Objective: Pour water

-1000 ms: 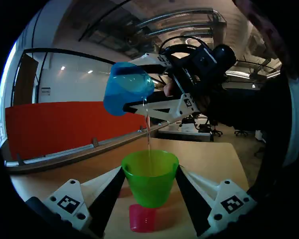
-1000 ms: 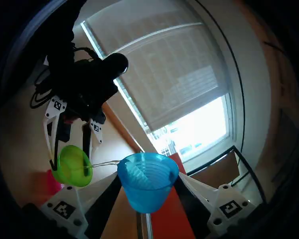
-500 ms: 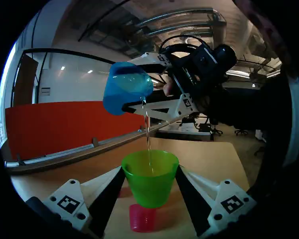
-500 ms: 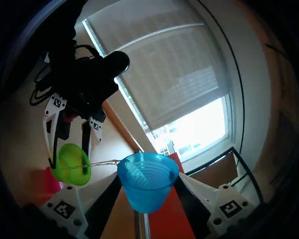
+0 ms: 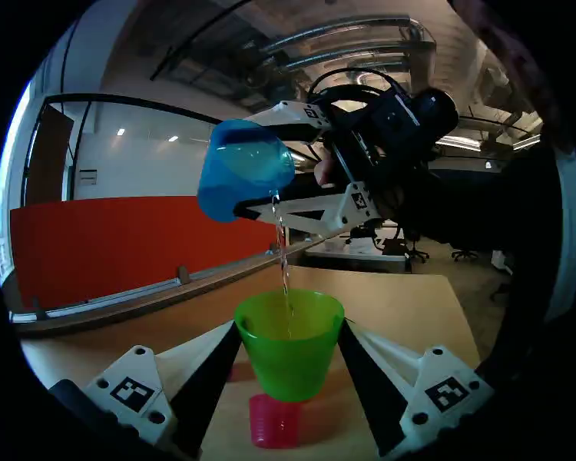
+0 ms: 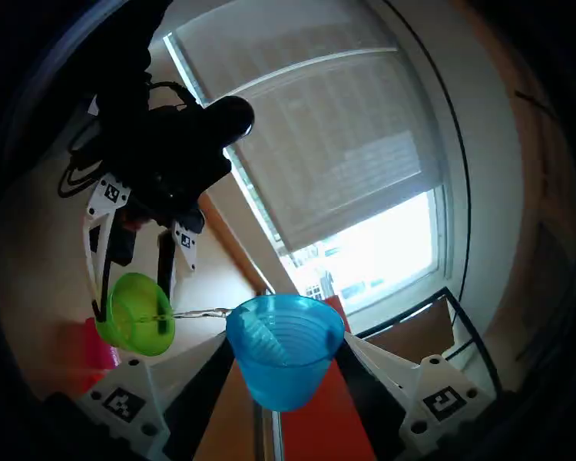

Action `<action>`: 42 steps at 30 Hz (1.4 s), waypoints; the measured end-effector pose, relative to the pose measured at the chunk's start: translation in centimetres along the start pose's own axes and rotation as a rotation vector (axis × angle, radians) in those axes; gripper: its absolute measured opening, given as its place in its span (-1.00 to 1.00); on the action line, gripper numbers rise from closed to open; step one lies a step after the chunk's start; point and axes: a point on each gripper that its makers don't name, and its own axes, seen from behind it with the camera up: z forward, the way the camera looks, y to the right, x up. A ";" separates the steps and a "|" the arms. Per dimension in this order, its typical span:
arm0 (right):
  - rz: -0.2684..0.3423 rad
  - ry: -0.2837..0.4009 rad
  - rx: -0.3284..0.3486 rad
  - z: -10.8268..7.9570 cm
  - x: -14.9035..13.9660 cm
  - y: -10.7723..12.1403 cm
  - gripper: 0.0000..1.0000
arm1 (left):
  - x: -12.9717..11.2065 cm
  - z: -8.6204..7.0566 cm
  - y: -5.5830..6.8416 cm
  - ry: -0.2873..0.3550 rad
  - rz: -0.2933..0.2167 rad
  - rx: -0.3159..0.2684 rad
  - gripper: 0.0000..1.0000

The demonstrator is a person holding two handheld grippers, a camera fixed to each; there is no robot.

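Note:
My left gripper [image 5: 289,361] is shut on an upright green cup [image 5: 289,349], held above the wooden table [image 5: 395,307]. In the left gripper view the right gripper [image 5: 266,165] holds a tipped blue cup [image 5: 242,173] above it, and a thin stream of water [image 5: 282,261] falls from the blue cup's rim into the green cup. In the right gripper view my right gripper [image 6: 286,361] is shut on the blue cup [image 6: 284,349]. The stream [image 6: 200,313] runs from it across to the green cup [image 6: 134,315], which the left gripper [image 6: 134,288] grips.
A pink cup [image 5: 274,420] stands on the table just below the green cup, also seen as the pink cup [image 6: 100,349] in the right gripper view. An orange partition [image 5: 127,238] runs along the table's far edge. A window with a blind [image 6: 342,161] is behind.
The pour goes on with both cups nearly still. In the right gripper view the green cup and left gripper have drifted slightly to the left.

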 end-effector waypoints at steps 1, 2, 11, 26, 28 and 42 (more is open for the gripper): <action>-0.001 0.000 0.000 0.0 0.0 0.0 0.79 | 0.0 0.0 0.0 0.000 0.000 0.000 0.73; -0.002 -0.001 -0.001 0.0 0.0 0.0 0.79 | 0.0 0.0 0.0 0.000 0.000 0.000 0.73; -0.017 0.001 -0.012 -0.1 0.0 0.6 0.79 | 0.1 -0.1 0.0 0.000 0.003 0.001 0.73; -0.039 -0.003 -0.020 -0.2 -0.2 0.8 0.78 | 0.0 0.0 0.0 0.001 0.004 0.002 0.73; -0.042 -0.003 -0.020 -0.2 -0.2 0.8 0.79 | 0.0 -0.1 0.0 0.001 0.005 0.002 0.73; -0.059 -0.003 -0.027 -0.3 -0.1 1.1 0.79 | 0.2 0.0 0.0 0.004 0.009 0.004 0.73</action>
